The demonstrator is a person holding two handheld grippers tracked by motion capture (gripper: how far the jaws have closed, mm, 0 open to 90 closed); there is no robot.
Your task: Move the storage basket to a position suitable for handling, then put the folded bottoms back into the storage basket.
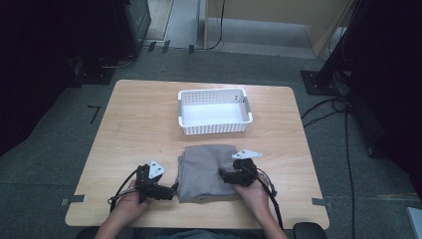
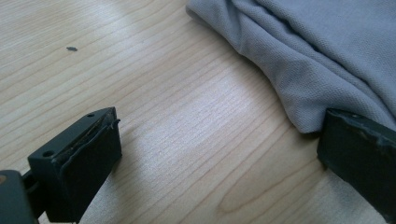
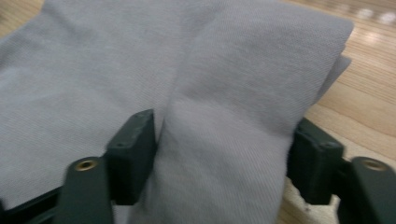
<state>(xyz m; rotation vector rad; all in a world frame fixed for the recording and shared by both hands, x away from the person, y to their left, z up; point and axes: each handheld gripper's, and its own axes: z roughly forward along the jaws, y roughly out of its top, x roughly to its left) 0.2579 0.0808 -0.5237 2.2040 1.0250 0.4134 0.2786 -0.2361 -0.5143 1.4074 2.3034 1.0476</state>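
Note:
A folded grey cloth [image 1: 206, 172] lies on the wooden table [image 1: 139, 124] near its front edge. My left gripper [image 1: 171, 190] rests on the table at the cloth's left edge. In the left gripper view this gripper [image 2: 219, 154] is open, with bare wood between its jaws and one jaw touching the cloth's [image 2: 299, 60] rolled edge. My right gripper [image 1: 225, 175] sits on the cloth's right side. In the right gripper view its jaws [image 3: 222, 156] press on both sides of a thick raised fold of the cloth [image 3: 224, 93].
A white perforated basket [image 1: 215, 128] stands empty just beyond the cloth, at the table's middle back. Bare wood stretches to the left and right of the cloth. Cables and dark stands sit on the floor around the table.

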